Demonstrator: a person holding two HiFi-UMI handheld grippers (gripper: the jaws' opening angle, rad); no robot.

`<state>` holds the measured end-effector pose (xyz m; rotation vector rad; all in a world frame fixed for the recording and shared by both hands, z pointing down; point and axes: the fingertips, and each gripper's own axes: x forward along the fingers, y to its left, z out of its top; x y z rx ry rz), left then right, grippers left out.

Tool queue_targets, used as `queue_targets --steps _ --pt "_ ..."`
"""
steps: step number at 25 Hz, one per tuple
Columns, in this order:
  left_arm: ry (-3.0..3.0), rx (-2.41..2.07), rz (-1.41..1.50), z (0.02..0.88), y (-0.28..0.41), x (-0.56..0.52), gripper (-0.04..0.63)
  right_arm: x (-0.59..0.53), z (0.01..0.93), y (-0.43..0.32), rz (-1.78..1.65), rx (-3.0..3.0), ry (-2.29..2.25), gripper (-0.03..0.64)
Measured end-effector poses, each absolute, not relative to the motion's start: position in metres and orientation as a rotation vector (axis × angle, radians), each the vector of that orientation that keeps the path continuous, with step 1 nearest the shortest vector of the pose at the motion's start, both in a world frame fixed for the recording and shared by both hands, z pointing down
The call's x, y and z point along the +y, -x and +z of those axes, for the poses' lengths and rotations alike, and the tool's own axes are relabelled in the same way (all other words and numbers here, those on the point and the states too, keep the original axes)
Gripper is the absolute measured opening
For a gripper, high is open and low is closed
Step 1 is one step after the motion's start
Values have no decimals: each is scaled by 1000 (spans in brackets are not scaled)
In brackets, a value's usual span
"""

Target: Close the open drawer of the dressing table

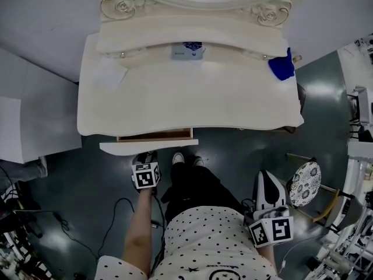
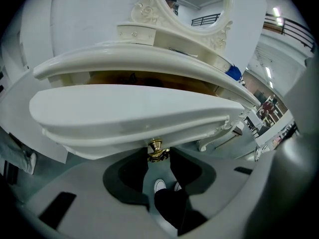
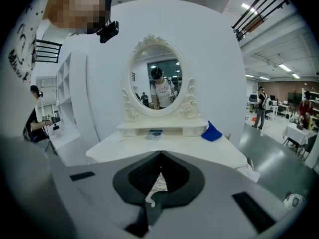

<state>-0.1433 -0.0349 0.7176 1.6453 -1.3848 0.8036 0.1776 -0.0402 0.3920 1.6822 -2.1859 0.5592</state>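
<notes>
The white dressing table has its middle drawer pulled a little way out, with the wooden inside showing. My left gripper is right at the drawer's front edge. In the left gripper view the drawer front fills the frame, and its brass knob sits between the jaw tips of the left gripper, touching both. My right gripper hangs off to the right, away from the table. In the right gripper view the right gripper has its tips together and holds nothing.
A blue cloth and a small box lie on the table below the oval mirror. A patterned stool stands at right and a white cabinet at left. Cables run over the floor. My shoes are under the drawer.
</notes>
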Motion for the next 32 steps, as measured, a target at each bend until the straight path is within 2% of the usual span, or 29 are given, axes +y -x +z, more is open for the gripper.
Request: queue_targets --steps 32 --pt "-1694 -1394 777 719 148 -97 147 -53 394 -179 574 -2109 -1771 8"
